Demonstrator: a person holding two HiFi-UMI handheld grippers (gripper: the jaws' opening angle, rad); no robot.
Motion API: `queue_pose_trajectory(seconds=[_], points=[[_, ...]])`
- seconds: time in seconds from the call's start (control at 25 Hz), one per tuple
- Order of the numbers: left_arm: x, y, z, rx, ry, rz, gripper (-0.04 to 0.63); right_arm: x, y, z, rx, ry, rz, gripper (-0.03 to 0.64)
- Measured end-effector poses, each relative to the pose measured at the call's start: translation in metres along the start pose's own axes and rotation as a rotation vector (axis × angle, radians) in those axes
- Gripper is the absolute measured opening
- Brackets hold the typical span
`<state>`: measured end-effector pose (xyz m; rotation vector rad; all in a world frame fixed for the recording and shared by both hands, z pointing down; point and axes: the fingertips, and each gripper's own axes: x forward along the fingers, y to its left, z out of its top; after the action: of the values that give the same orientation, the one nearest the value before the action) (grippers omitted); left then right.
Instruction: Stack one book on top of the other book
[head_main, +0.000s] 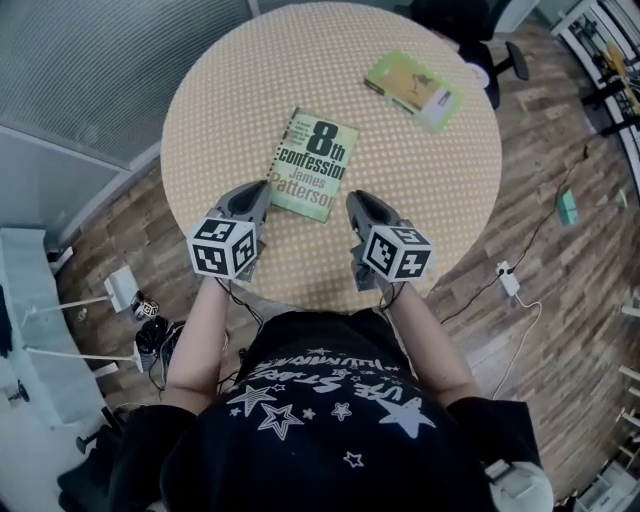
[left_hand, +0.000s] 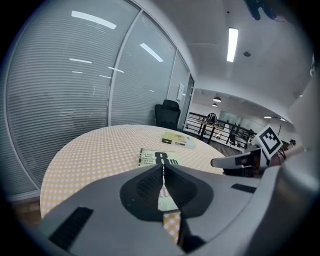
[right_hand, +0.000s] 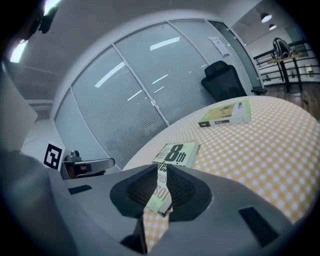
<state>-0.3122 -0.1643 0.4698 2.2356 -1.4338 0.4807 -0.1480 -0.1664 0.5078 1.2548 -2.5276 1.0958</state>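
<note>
Left gripper (head_main: 260, 192), right gripper (head_main: 356, 200) closed, flanking book (head_main: 315, 160).

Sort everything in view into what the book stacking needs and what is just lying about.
Job: 8th Confession book, green book, round table under them, left gripper, right gripper (both shut, empty).

Lying about: black office chair, white power strip on the floor, teal object on the floor.

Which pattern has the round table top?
The table has small yellow-and-white checks, clearest in the right gripper view.
</note>
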Motion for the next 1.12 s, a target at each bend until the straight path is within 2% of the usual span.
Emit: queue_pose_trajectory(seconds=[0.28, 0.32, 0.36, 0.4, 0.52, 0.64, 0.84, 1.12], points=[[0.03, 0.015, -0.005, 0.007, 0.085, -0.013, 0.017, 0.026, -0.009, -0.014, 0.081, 0.059, 0.019, 0.052], [0.033, 0.018, -0.007, -0.001, 0.096, -0.019, 0.04, 0.028, -0.009, -0.016, 0.094, 0.061, 0.015, 0.057], [0.036, 0.021, -0.01, -0.011, 0.107, -0.03, 0.109, 0.03, -0.009, -0.018, 0.108, 0.062, 0.009, 0.063], [0.039, 0.024, -0.013, -0.021, 0.119, -0.041, 0.144, 0.032, -0.009, -0.021, 0.12, 0.065, 0.0, 0.071], [0.049, 0.035, -0.025, -0.038, 0.16, -0.062, 0.171, 0.038, -0.012, -0.026, 0.154, 0.076, -0.035, 0.097], [0.06, 0.042, -0.043, -0.047, 0.216, -0.097, 0.226, 0.044, -0.013, -0.034, 0.193, 0.088, -0.071, 0.134], [0.08, 0.054, -0.06, -0.092, 0.255, -0.159, 0.279, 0.059, -0.016, -0.05, 0.202, 0.139, -0.119, 0.19], [0.093, 0.054, -0.075, -0.108, 0.313, -0.237, 0.293, 0.076, -0.017, -0.063, 0.202, 0.184, -0.17, 0.199]])
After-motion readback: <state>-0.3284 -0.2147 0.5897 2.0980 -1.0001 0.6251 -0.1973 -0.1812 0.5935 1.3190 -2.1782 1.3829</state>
